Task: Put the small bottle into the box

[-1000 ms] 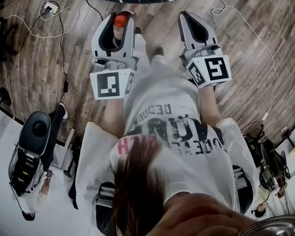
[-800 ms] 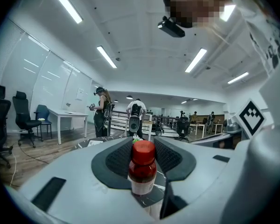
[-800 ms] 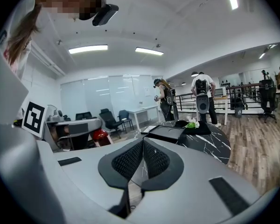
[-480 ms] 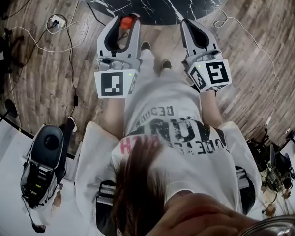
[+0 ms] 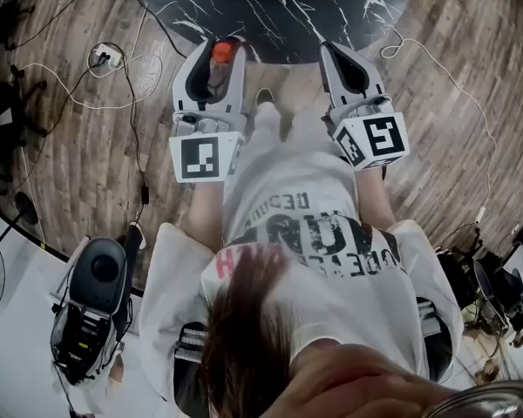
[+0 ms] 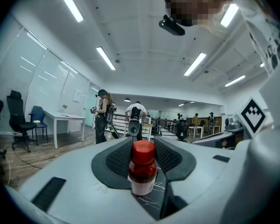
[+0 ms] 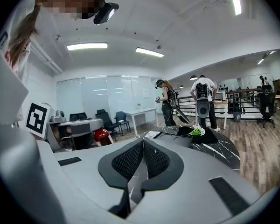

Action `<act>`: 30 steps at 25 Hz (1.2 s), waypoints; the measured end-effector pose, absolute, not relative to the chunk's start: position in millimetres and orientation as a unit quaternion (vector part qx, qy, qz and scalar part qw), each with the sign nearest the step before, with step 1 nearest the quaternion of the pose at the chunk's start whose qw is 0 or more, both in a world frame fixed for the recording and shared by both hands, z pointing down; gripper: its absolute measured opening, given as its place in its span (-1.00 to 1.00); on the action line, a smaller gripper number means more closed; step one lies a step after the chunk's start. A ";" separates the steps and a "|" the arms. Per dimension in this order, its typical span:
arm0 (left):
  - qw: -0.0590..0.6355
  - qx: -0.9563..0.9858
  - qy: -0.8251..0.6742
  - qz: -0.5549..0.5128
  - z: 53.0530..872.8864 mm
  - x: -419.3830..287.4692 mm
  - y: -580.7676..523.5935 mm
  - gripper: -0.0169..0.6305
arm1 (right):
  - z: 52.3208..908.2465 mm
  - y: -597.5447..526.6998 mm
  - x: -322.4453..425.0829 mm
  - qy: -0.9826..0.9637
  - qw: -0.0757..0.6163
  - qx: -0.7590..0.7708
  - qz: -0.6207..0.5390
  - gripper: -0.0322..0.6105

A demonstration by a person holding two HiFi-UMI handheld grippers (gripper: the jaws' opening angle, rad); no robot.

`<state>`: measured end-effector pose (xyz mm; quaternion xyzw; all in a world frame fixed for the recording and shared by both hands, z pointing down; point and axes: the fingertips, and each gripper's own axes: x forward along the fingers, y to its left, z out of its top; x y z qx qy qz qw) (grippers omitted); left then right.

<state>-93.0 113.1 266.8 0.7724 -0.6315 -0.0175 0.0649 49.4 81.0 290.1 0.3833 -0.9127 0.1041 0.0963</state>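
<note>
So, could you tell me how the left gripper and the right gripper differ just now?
The left gripper is shut on the small bottle, red cap up; the right gripper holds nothing. The left jaws stand apart around it; the right jaws are together. Both point towards the black table.

The head view looks steeply down from above onto the left gripper [image 5: 218, 45], right gripper [image 5: 338, 52], floor [image 5: 87, 155] and table [image 5: 349, 11] edge; each gripper view sits close behind its jaws, facing across the room; both share two standing people [image 6: 102, 115]; the right also shows the table.
</note>
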 end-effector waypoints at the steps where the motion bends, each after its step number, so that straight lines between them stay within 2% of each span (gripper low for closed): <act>1: 0.064 0.772 -0.632 -0.018 266.8 -94.4 111.8 -0.51 | 290.1 80.5 49.1 -0.912 0.097 0.384 0.104 -0.89; 15: 0.072 0.762 -0.644 -0.001 276.0 -91.8 100.2 -0.51 | 297.6 59.6 53.9 -0.914 0.090 0.377 0.116 -0.89; 30: 0.044 0.753 -0.657 0.003 248.9 -71.7 -3.5 -0.51 | 286.0 -56.3 63.9 -0.927 0.076 0.347 0.119 -0.89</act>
